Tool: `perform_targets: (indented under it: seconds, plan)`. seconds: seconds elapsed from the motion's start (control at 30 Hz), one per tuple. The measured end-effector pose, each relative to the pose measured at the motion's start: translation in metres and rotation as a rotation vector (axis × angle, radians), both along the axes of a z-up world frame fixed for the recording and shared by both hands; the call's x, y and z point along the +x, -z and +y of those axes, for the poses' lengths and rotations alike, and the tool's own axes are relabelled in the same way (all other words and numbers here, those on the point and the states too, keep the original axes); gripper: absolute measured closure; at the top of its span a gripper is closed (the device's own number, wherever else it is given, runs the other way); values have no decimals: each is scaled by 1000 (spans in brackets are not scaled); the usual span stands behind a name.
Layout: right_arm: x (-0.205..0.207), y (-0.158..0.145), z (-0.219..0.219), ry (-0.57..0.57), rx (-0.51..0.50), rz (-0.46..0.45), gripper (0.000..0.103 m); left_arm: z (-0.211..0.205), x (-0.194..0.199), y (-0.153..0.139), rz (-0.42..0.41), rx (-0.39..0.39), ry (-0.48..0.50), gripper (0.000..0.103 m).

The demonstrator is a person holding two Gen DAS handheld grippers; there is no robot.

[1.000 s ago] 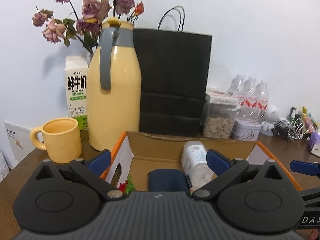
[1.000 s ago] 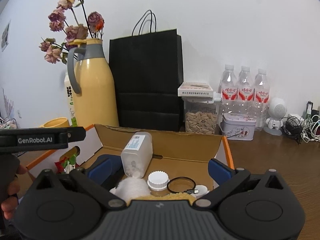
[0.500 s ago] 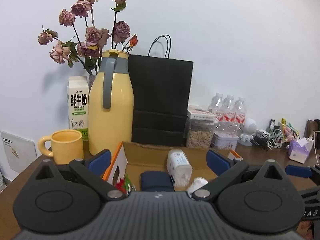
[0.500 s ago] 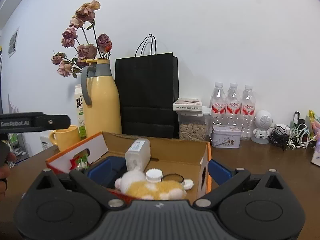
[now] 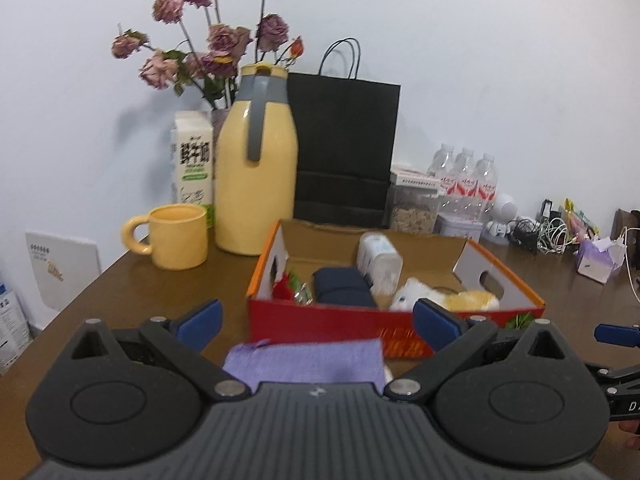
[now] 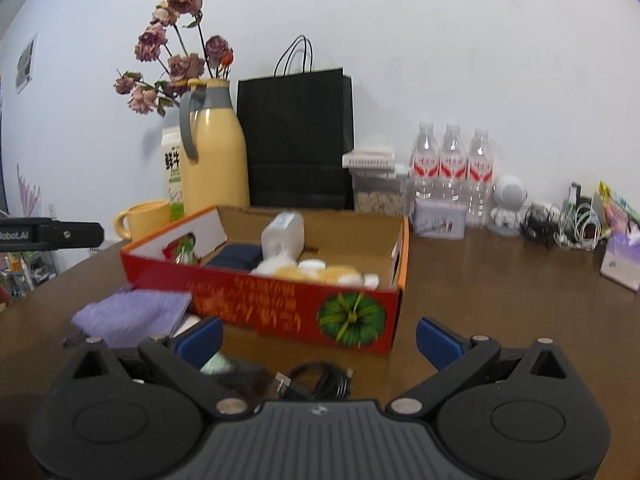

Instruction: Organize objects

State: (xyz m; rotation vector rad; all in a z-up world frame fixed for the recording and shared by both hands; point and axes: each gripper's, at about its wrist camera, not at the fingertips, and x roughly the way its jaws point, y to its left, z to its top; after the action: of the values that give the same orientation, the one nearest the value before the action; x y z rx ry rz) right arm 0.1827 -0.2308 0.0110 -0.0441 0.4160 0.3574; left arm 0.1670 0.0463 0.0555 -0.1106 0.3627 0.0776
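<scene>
Left wrist view. My left gripper (image 5: 316,318) stands released, jaws wide and empty. A purple cloth (image 5: 304,362) lies flat on the table (image 5: 168,300) just below and between the jaws, touching the near wall of the red box (image 5: 332,326) ahead. I judge the cloth soft, light and limp: best pinched at its near edge. Beyond the left jaw stands a milk carton (image 5: 192,160) printed "FRESH MILK".

Right wrist view. My right gripper (image 6: 320,338) is likewise released and empty. A coiled black cable (image 6: 320,382) lies between the jaws, close below; it looks light and springy, best taken across the whole coil. The cloth lies outside the left jaw. The other tool, far left, reads "Robot.AI".
</scene>
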Motion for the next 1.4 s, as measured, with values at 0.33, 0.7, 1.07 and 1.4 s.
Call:
perform_targets:
  seconds: [0.33,0.7,1.07,1.4]
  plan:
    - [-34,15,1,-4,-16,62,0,9,-40,8,41,8,-23,0]
    - [-54,28,10,-45,-74,115,0,15,-63,19,82,1,-40,0]
    - [-29,43,34,-73,-151,188,0,18,-69,26,111,-10,-41,0]
    - [-21,48,32,-79,-107,227,32,16,-63,36,150,-15,-30,0]
